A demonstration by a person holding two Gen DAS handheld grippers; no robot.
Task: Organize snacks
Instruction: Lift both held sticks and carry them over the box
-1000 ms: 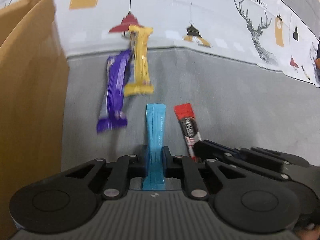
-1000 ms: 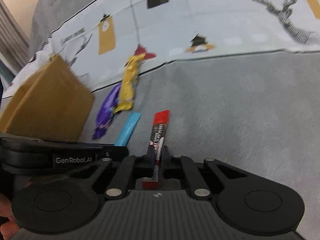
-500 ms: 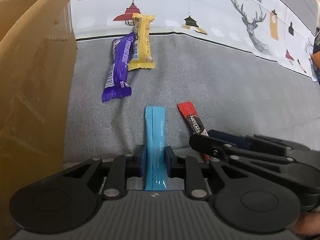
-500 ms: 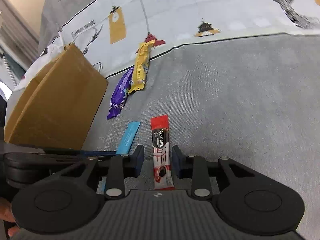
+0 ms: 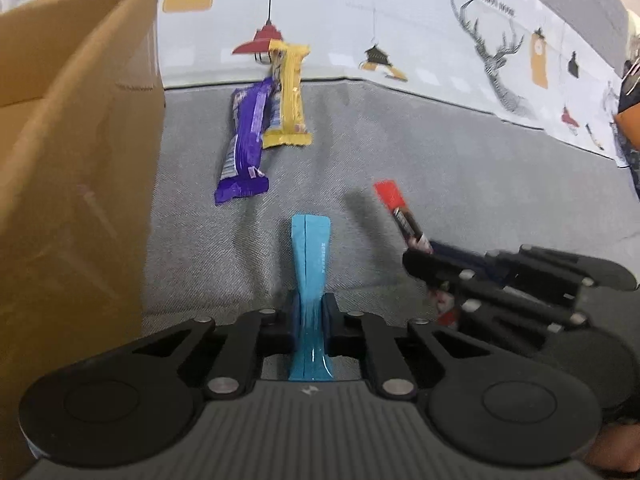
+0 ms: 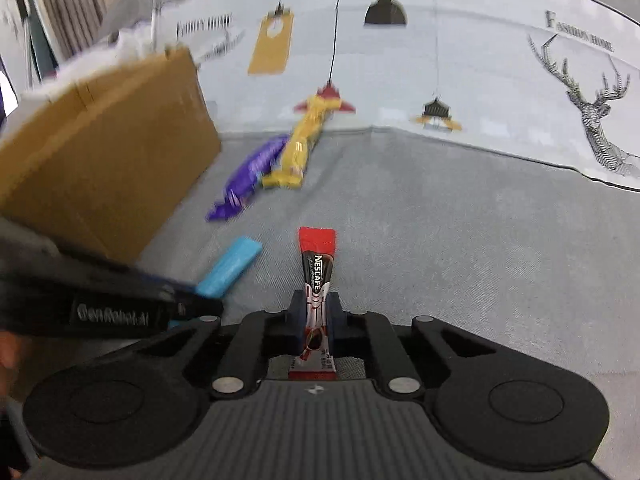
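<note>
Left wrist view shows the left gripper (image 5: 311, 322) clenched on a blue sachet (image 5: 310, 256), whose free end points forward over the grey fabric surface (image 5: 460, 152). Just to its right, the right gripper (image 5: 430, 264) pinches a red Nescafé stick (image 5: 396, 210). Right wrist view confirms it: the right gripper (image 6: 316, 314) clamps the Nescafé stick (image 6: 317, 268) near its lower half, with the blue sachet (image 6: 230, 266) held beside it on the left. Farther ahead, a purple snack bar (image 5: 246, 144) and a yellow snack bar (image 5: 290, 100) lie touching each other, the yellow one reaching onto the printed cloth (image 5: 440, 40). A cardboard box (image 5: 72, 184) stands at the left.
</note>
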